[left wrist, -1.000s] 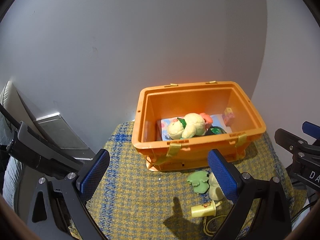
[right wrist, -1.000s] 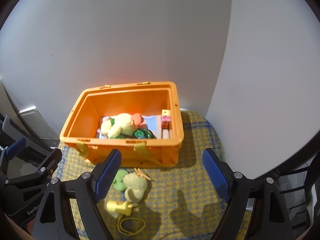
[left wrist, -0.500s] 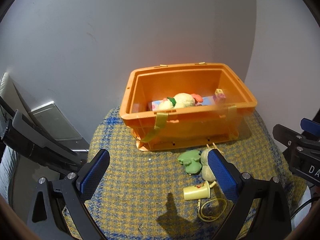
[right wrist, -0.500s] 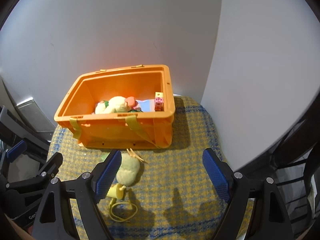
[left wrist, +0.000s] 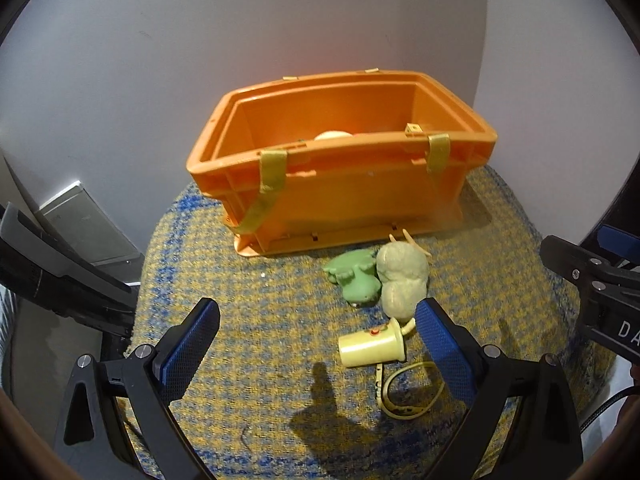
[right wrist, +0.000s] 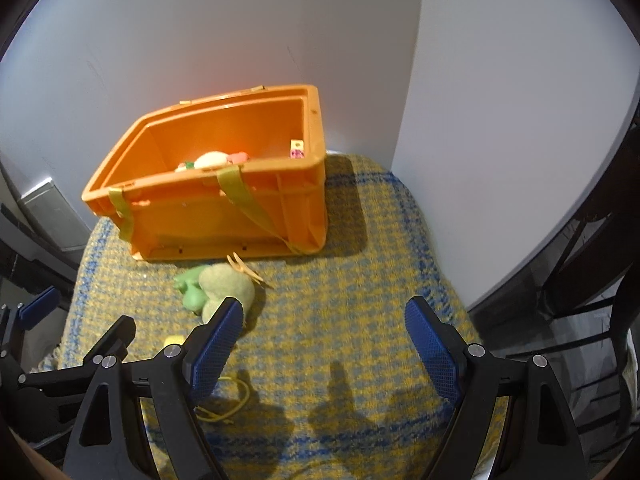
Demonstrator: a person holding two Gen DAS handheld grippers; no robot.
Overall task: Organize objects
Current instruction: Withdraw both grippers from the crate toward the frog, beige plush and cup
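Left wrist view
Left gripper (left wrist: pixel 316 344): jaws apart, nothing between the pads; aimed down at the loose toys, probably to pick one.
Crate (left wrist: pixel 360 200): orange, against the wall on the cloth (left wrist: pixel 248 288); the likely place for the toys, some already inside.
Frog (left wrist: pixel 354 276): green, touching the plush (left wrist: pixel 402 276), just before the crate.
Cup (left wrist: pixel 370 346): yellow, on its side, nearest the pads.
Band (left wrist: pixel 404 396): yellow loop, beside the cup.

Right wrist view
Right gripper (right wrist: pixel 324 340): jaws wide apart, empty, over bare cloth right of the toys.
Block (right wrist: pixel 297 149): inside the crate's right corner.
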